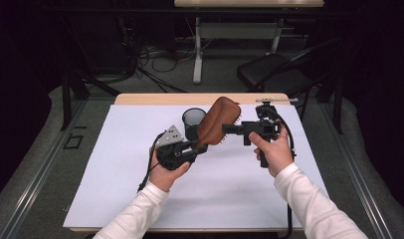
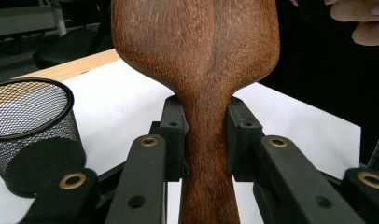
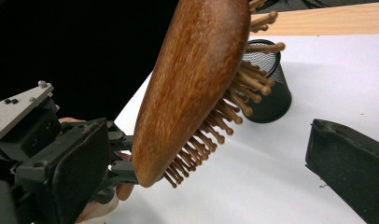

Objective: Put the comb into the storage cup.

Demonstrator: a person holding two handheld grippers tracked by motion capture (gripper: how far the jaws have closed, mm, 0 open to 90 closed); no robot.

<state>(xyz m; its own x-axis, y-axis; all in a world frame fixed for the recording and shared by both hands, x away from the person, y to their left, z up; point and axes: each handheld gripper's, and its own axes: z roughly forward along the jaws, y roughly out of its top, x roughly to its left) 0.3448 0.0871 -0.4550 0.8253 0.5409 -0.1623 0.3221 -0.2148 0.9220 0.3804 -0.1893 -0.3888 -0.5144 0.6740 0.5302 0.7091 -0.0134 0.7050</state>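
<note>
A brown wooden hairbrush point(image 1: 217, 118) is held tilted above the white table. My left gripper point(image 1: 199, 148) is shut on its narrow handle point(image 2: 207, 154), and both pads press the wood from either side. The brush's smooth back point(image 2: 197, 42) faces this gripper's camera. In the right gripper view the brush point(image 3: 192, 79) slants across the middle with its wooden bristles point(image 3: 225, 116) pointing right and down. My right gripper point(image 1: 231, 128) points left at the brush head, open, with one black finger point(image 3: 348, 163) at the right edge, clear of the bristles.
A black mesh cup point(image 1: 192, 119) stands upright on the white sheet point(image 1: 230, 189) just behind the brush, also seen as the mesh cup point(image 2: 33, 130) left of the left gripper's jaws. A black chair point(image 1: 274, 72) and cables lie beyond the table's far edge.
</note>
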